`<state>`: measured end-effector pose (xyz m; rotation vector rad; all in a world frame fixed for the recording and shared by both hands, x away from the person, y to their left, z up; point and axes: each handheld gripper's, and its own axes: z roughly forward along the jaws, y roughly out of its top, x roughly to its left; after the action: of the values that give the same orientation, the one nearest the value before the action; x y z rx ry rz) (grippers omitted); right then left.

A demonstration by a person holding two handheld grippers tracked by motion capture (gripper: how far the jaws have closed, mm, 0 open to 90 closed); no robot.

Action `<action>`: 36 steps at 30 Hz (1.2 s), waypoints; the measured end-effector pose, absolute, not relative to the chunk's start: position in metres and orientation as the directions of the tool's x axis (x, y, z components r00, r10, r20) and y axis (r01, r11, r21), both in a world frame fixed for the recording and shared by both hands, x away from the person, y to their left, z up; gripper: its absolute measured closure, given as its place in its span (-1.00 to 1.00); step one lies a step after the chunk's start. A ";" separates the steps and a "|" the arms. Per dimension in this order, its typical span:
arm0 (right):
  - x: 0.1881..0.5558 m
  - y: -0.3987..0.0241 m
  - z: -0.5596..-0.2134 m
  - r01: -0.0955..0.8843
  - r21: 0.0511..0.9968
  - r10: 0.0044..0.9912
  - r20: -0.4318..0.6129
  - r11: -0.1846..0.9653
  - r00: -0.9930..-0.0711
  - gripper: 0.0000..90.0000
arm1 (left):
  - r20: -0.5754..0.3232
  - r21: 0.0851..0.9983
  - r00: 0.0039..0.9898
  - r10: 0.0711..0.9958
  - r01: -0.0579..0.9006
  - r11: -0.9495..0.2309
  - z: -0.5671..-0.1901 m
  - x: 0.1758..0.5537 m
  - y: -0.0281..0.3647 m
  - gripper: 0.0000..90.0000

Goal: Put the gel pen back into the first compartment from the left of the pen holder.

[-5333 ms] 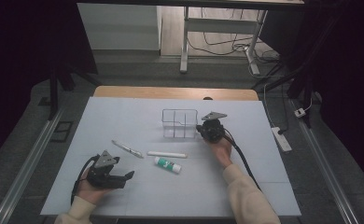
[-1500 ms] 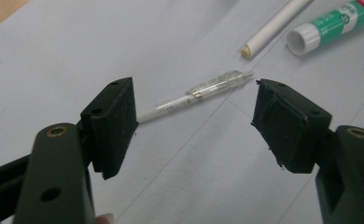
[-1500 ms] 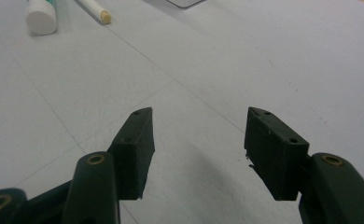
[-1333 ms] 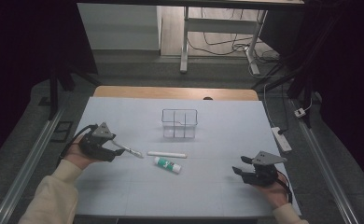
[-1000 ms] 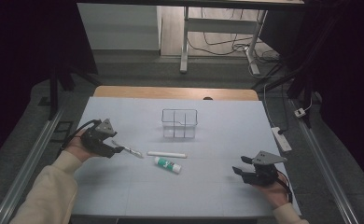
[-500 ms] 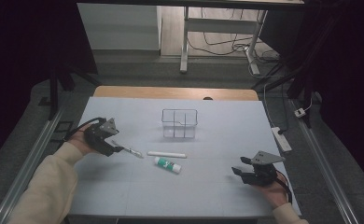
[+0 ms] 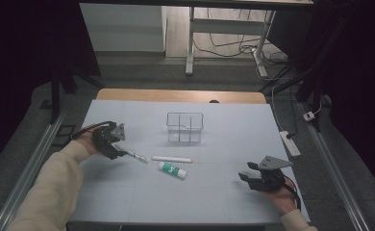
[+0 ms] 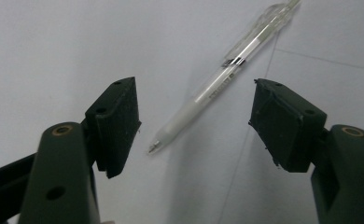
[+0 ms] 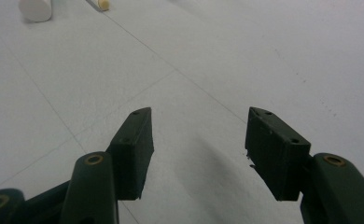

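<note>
The left gripper [image 8: 194, 121] is sitting low over the table with its jaws wide apart. A clear pen [image 8: 217, 84] is lying on the table between the two jaws, and its tip is pointing back toward the gripper. The jaws are not touching the pen. In the high view, the left gripper [image 7: 123, 153] is sitting on the left side of the table, and the pen [image 7: 135, 156] is poking out from it toward the middle.

The right gripper [image 9: 196, 147] is also holding its jaws wide apart, with only bare table between them. In the high view, it [image 7: 245, 176] is resting near the right front corner, well apart from everything else.

Just past the pen, a white stick [image 7: 171, 159] is lying flat. Near it, a bit closer to the person, a small white tube with a green label [image 7: 172, 170] is lying on its side.

Behind them, a clear box with dividers [image 7: 185, 127] is standing upright near the middle of the white table [image 7: 224, 144]. It is looking empty, with nothing showing in its compartments.
</note>
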<state>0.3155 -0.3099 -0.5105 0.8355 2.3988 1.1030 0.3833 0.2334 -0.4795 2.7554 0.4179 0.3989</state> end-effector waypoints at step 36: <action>0.319 -0.307 -0.517 0.383 0.755 0.647 -0.072 0.533 -0.759 -0.09 | 0.079 0.249 0.992 0.095 0.072 -0.966 -0.510 0.415 0.234 0.44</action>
<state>0.3193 -0.3074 -0.5170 0.8511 2.4313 1.0734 0.4148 0.2339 -0.5097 2.8874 0.1230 0.1315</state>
